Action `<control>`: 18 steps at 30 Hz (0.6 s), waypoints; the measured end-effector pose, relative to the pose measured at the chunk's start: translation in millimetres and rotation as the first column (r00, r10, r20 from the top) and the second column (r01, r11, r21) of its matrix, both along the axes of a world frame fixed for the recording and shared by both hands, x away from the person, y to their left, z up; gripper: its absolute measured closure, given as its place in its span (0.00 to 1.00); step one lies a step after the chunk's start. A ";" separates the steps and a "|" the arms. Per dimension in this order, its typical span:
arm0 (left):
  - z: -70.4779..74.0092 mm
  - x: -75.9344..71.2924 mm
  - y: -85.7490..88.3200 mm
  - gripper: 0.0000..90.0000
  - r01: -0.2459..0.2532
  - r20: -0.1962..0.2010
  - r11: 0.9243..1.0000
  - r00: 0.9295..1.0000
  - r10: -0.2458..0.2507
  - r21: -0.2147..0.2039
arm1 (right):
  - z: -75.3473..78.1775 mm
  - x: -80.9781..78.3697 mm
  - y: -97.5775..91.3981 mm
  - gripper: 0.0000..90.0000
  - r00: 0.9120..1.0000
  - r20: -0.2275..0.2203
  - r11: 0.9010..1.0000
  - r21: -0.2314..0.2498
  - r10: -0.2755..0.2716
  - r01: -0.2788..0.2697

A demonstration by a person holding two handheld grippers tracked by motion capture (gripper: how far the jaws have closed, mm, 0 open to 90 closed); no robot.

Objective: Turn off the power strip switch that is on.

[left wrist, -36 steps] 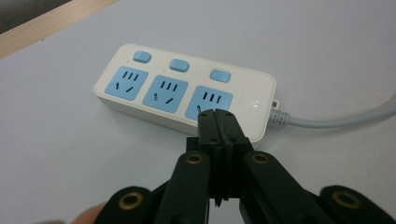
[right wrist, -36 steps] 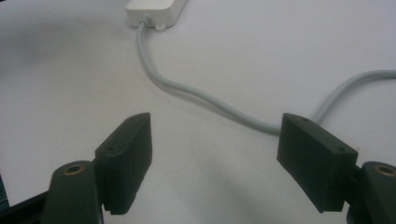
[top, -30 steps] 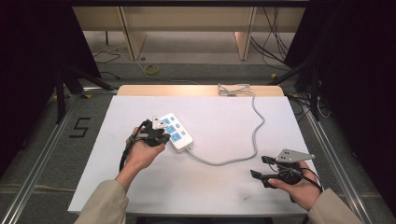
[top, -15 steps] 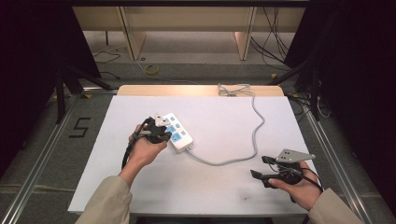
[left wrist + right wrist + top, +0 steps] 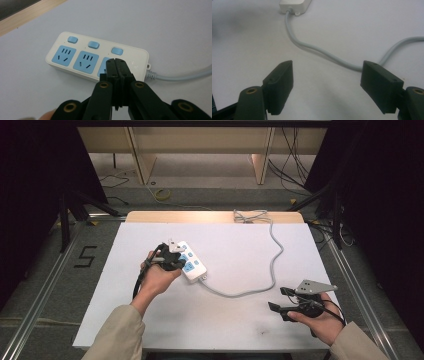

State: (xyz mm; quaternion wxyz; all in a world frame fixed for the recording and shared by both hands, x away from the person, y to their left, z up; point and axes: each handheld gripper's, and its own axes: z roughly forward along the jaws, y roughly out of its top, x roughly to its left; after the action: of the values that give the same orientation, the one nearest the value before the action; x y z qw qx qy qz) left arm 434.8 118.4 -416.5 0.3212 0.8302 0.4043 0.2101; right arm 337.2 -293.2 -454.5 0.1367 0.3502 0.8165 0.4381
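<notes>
Left tongs (image 5: 117, 65): black plastic, jaws pressed together, nothing between, tips over nearest socket of power strip (image 5: 82, 56). Strip: cream glossy plastic, rounded rectangle, three light-blue sockets (image 5: 86, 62), three light-blue rounded switches (image 5: 93, 44) along one edge; lies flat on bench (image 5: 240, 245), left of centre. Grey round cable (image 5: 272, 255) leaves strip end, curves across matte white bench to far edge. Right tongs (image 5: 327, 87): spread wide, empty, ribbed pads, low over bench near cable, well apart from strip.

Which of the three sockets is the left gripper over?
The socket at the cable end of the strip. The shut left gripper partly covers it; the other two sockets show fully.
</notes>
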 end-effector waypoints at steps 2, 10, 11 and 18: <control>0.4 0.7 -0.6 1.00 0.000 -0.003 1.000 1.000 0.000 0.002 | 0.0 0.0 -0.1 0.30 1.000 0.000 1.000 0.001 -0.001 0.001; 1.1 4.3 -4.2 1.00 0.004 -0.002 1.000 1.000 -0.004 0.004 | 0.0 0.1 -0.2 0.30 1.000 -0.002 1.000 0.004 -0.005 0.005; 1.0 5.2 -4.9 1.00 0.005 -0.003 1.000 1.000 -0.005 0.005 | 0.0 0.1 -0.2 0.30 1.000 -0.002 1.000 0.004 -0.003 0.003; 0.3 8.0 -5.9 1.00 0.006 -0.009 1.000 1.000 -0.006 0.010 | -0.1 0.2 -0.4 0.30 1.000 -0.005 1.000 0.003 -0.003 0.003</control>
State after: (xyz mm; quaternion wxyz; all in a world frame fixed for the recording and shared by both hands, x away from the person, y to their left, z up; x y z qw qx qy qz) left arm 442.8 112.5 -416.2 0.3160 0.8340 0.4020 0.2074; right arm 337.4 -293.5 -454.5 0.1350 0.3526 0.8158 0.4381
